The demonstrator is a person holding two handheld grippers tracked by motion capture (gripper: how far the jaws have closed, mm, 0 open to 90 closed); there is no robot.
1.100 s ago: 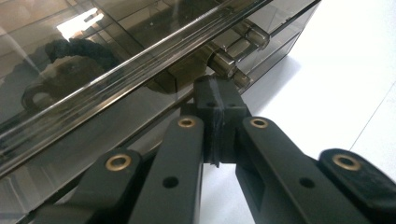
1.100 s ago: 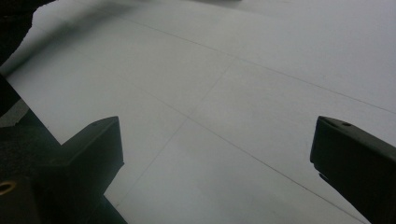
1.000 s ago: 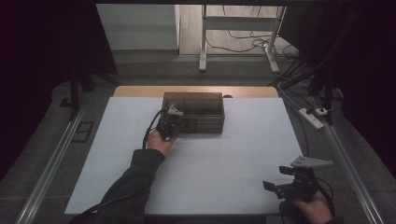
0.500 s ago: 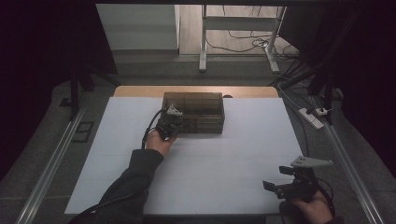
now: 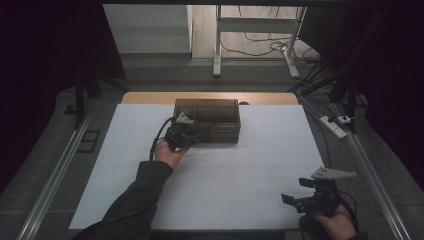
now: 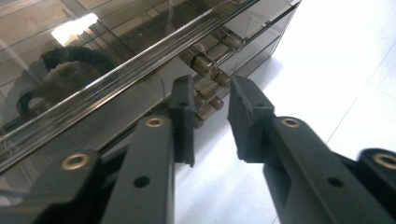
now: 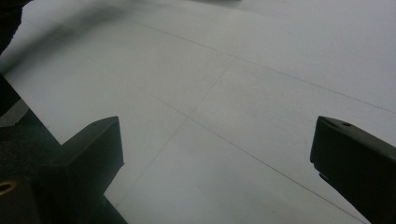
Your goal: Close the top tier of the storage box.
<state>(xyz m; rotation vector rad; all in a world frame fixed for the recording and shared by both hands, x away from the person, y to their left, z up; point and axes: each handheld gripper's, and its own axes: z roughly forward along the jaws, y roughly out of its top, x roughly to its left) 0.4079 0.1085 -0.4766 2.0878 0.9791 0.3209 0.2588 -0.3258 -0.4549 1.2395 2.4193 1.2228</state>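
Resting low at the lower right of the high view, the right gripper [image 5: 300,200] hangs idle over the bare white surface [image 5: 240,190], its jaws standing wide apart with nothing between them, as its own view confirms. Farther up, left of centre, the left gripper [image 5: 186,136] sits at the near left corner of the smoky translucent box [image 5: 212,112], which stands toward the far middle of the surface. In the left gripper view its jaws have just been opening and now stand a little apart; the brass-coloured latch [image 6: 210,86] on the box's front wall lies just beyond the fingertips [image 6: 183,91], in line with the gap, and the pads press on nothing. Judging from this, the work on the latch looks freshly released or about to be retaken; the lid appears still down, so opening the box seems left to do
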